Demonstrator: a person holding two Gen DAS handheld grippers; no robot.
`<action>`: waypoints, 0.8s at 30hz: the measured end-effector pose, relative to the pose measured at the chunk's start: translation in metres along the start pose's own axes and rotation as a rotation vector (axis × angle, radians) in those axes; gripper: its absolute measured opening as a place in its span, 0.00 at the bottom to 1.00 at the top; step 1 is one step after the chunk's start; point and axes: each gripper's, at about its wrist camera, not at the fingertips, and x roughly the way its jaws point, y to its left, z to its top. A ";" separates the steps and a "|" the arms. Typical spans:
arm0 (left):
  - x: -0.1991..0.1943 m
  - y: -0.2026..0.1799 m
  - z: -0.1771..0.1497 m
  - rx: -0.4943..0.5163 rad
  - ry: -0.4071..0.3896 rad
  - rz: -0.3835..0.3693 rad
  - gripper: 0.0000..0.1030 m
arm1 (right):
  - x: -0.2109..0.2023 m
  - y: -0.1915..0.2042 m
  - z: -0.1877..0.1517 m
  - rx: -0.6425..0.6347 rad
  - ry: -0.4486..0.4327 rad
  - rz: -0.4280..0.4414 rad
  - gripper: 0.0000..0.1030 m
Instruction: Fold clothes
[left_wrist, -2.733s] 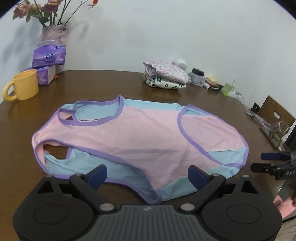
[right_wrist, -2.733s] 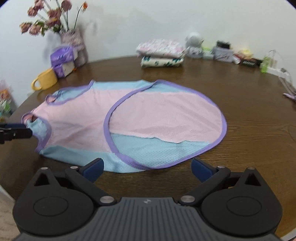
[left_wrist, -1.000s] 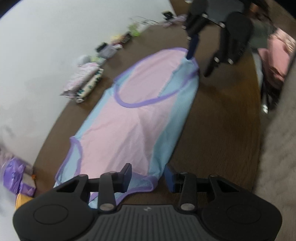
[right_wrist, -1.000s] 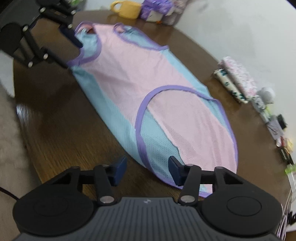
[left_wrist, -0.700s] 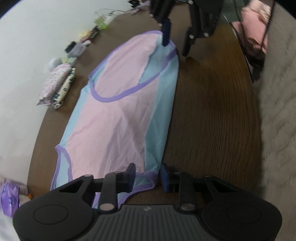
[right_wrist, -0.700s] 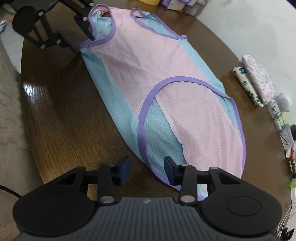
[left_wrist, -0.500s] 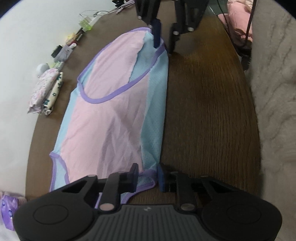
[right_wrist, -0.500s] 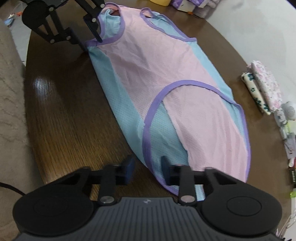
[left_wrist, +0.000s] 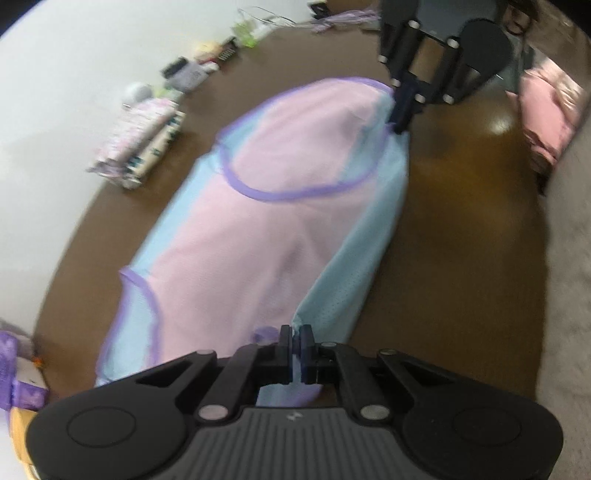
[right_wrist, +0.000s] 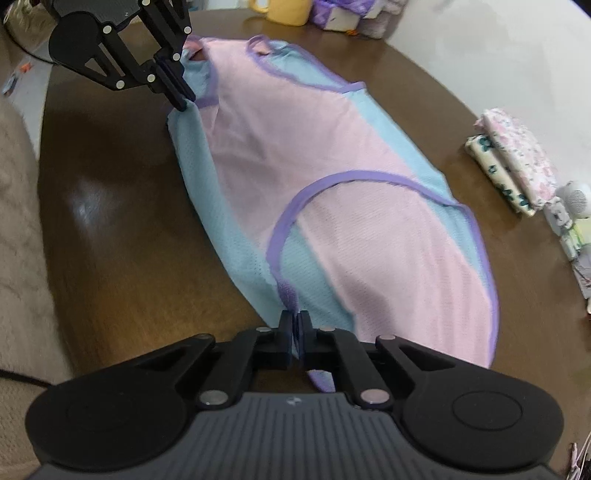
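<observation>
A pink and light-blue sleeveless top (left_wrist: 266, 221) with purple trim lies spread lengthwise on the round brown table (left_wrist: 461, 240). My left gripper (left_wrist: 295, 334) pinches the top's near blue edge at the armhole end, its jaws closing the last bit with fabric between the pads. My right gripper (right_wrist: 294, 319) pinches the purple-trimmed hem end of the same top (right_wrist: 332, 184), jaws likewise closing on fabric. Each gripper also shows in the other's view: the right gripper (left_wrist: 400, 125) and the left gripper (right_wrist: 183, 103), both gripping the raised edge.
Folded floral clothes (right_wrist: 513, 166) lie by the wall, with small items (left_wrist: 207, 62) beside them. A yellow mug (right_wrist: 284, 11) and purple tissue packs (right_wrist: 332, 14) stand at the far end. Bare table (right_wrist: 122, 221) runs along the held edge, carpet (right_wrist: 18, 221) beyond it.
Both grippers' jaws have closed from apart onto the top's near edge. The pinched edge has risen slightly off the table at both ends.
</observation>
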 end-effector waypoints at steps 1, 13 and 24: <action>0.001 0.007 0.004 0.000 -0.007 0.024 0.02 | -0.001 -0.004 0.003 0.005 -0.005 -0.013 0.02; 0.064 0.072 0.041 -0.017 0.012 0.101 0.02 | 0.036 -0.072 0.028 0.049 0.012 -0.114 0.02; 0.070 0.104 0.022 -0.263 -0.008 0.029 0.38 | 0.054 -0.107 0.014 0.238 -0.025 -0.039 0.09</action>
